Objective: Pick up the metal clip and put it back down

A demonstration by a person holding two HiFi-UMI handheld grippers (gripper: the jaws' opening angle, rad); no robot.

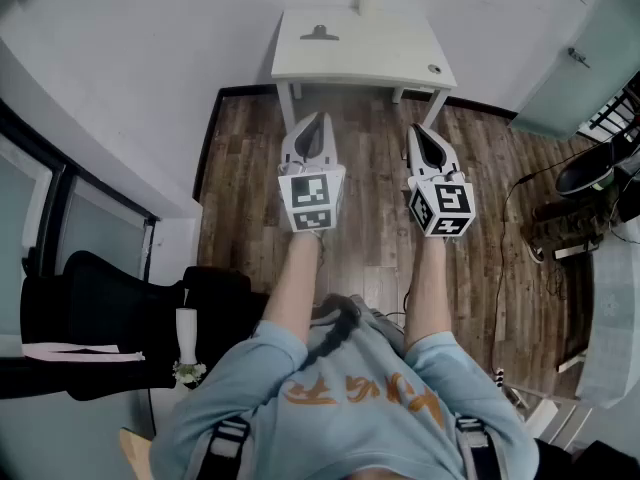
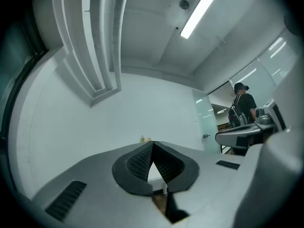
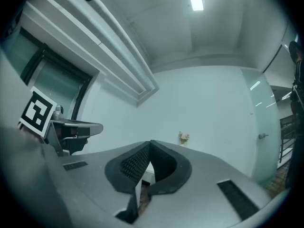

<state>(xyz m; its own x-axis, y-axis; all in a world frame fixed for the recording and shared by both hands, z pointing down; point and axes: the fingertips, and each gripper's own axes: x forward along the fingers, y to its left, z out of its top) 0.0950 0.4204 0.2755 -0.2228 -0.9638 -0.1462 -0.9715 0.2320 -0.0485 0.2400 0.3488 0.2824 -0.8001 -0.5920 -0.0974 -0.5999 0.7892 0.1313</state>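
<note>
Metal clip (image 1: 318,34) lies flat on bench (image 1: 385,53), far side. Left gripper (image 1: 318,120) and right gripper (image 1: 418,133) well short of it, fingers pressed together, empty. Fits pre-pickup or post-putdown alike.

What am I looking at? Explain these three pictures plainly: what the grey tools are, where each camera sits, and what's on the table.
There is no robot here. A person holds a tool in each hand: the left hand-held gripper and the right hand-held gripper. The top-down picture comes from a camera on the person's head. The other two pictures come from cameras riding on each tool, looking along its two jaws. Both pairs of jaws are closed and hold nothing. Ahead is a small white table. The metal clip lies on it, toward the far left, and neither tool is touching it.
</note>
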